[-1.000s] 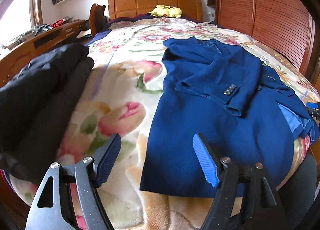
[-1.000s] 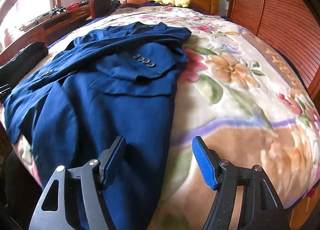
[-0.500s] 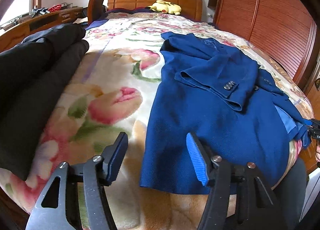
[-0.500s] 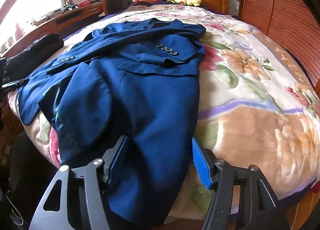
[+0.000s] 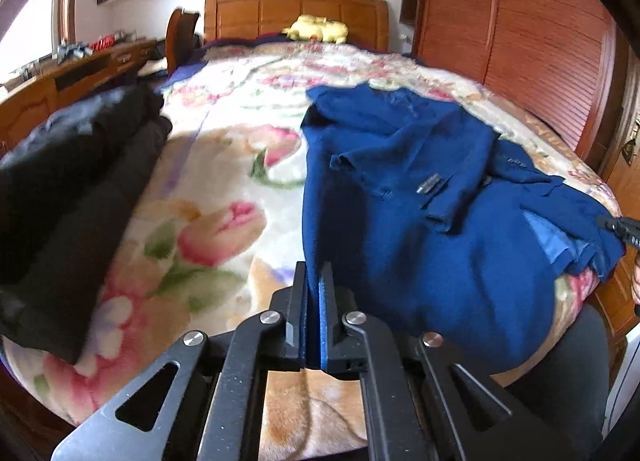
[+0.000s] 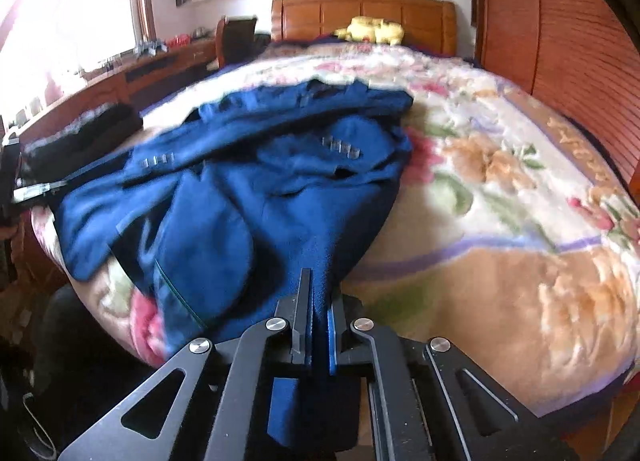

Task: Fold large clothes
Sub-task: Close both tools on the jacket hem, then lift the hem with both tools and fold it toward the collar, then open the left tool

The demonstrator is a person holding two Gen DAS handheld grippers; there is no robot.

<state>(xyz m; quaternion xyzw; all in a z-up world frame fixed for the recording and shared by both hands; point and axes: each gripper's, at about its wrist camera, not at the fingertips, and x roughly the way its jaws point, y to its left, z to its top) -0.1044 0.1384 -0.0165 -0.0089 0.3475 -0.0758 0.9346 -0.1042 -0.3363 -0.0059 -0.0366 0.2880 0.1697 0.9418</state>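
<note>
Both grippers clamped since a second ago, were wide open. Left gripper [image 5: 314, 315] pinches jacket [image 5: 420, 197] hem at left corner; right gripper [image 6: 318, 325] pinches right corner, cloth between pads. Left view only: black clothes [image 5: 68, 189] at bed's left edge. Right view only: bare blanket [image 6: 520, 181] right of jacket, room there. Both point down over foot edge.
</note>
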